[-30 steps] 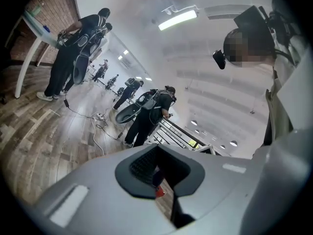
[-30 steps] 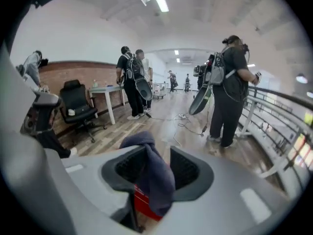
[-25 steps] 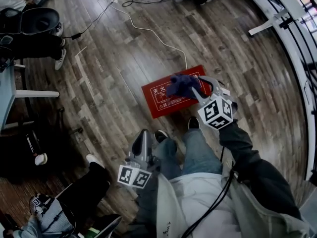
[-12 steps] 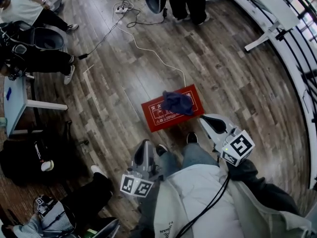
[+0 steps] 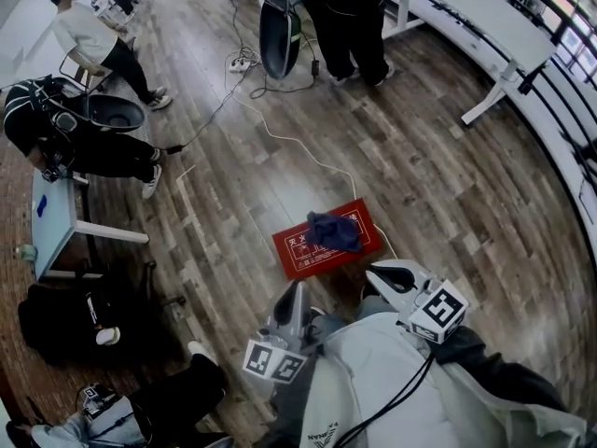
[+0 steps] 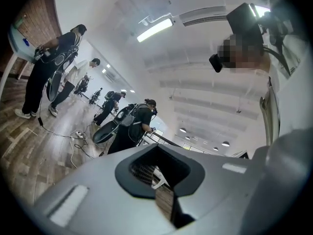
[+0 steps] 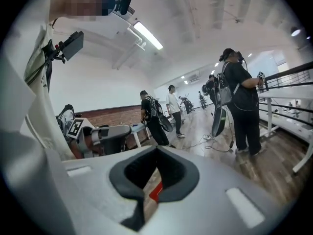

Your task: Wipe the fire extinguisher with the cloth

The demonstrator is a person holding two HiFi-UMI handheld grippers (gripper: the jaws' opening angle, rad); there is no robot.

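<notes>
On the wooden floor lies a flat red fire-extinguisher box (image 5: 297, 252) with white print. A crumpled dark blue cloth (image 5: 334, 231) rests on its right part, with no gripper touching it. My left gripper (image 5: 297, 294) is shut and empty; it hangs above my legs, just near of the box. Shut and empty too, my right gripper (image 5: 376, 273) floats near the box's right corner, clear of the cloth. In the right gripper view only a red sliver of the box (image 7: 155, 194) shows through the slit between the jaws. The left gripper view looks level across the room.
A white cable (image 5: 289, 147) runs from the box to a power strip (image 5: 242, 63). People stand at the far side (image 5: 354, 17), and others sit at the left (image 5: 89, 143) by a small table (image 5: 56, 236). White benches and a railing (image 5: 494, 35) line the right.
The right gripper has let go of the cloth, which now lies on the red box. Both grippers have risen and drawn back toward my body, and the view takes in more floor.
</notes>
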